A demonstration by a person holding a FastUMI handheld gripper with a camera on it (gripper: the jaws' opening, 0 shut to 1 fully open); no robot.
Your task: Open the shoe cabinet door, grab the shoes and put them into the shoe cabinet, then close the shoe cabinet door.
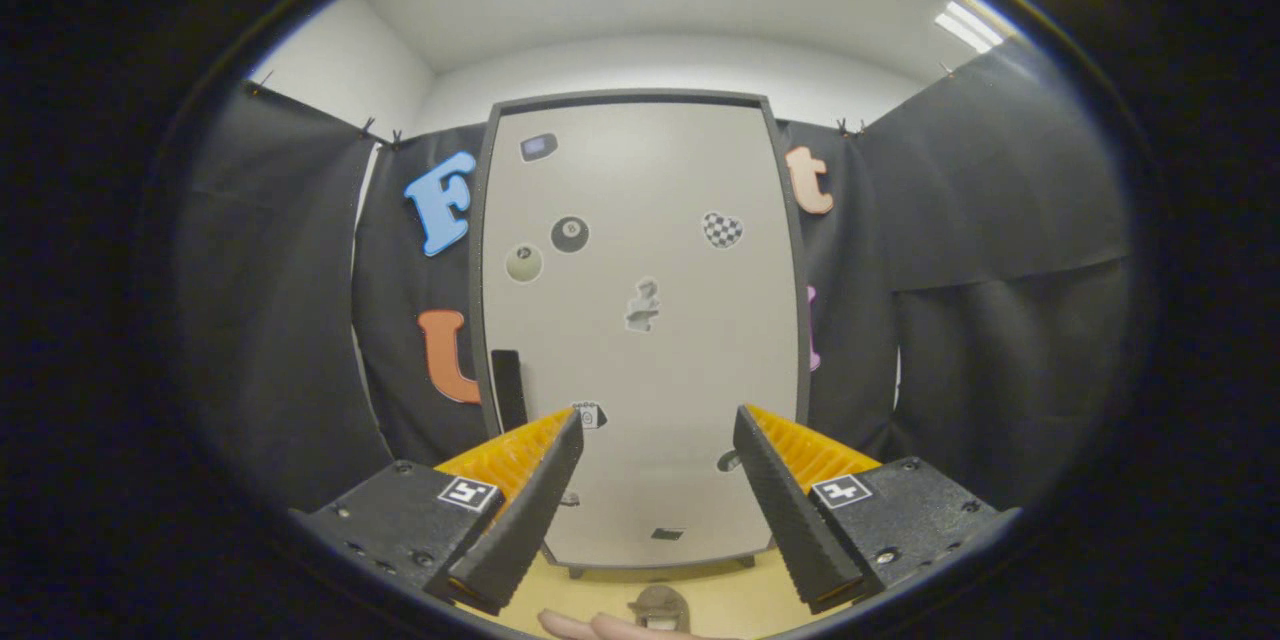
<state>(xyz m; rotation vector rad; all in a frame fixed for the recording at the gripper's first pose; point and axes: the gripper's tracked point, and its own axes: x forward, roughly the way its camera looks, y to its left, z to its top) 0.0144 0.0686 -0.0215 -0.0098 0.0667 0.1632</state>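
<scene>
Door's still closed, so step 1 imo. Gripper (655, 435) jaws wide apart, holding nothing. Shoe cabinet (640, 320) stands straight ahead, w/ its dark handle (508, 388) beyond the left finger. Hook that handle edge, pull slow. Shoe (660, 608) sits below, btw the fingers.

Matt, smooth cabinet door (640, 320) with glossy stickers (569, 234); the open tool (660, 450) shows ribbed black pads (775, 490) on orange plastic.

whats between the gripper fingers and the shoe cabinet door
Nothing: in the gripper view the open gripper faces the shut shoe cabinet door across bare space, its black handle beyond the left finger.
</scene>
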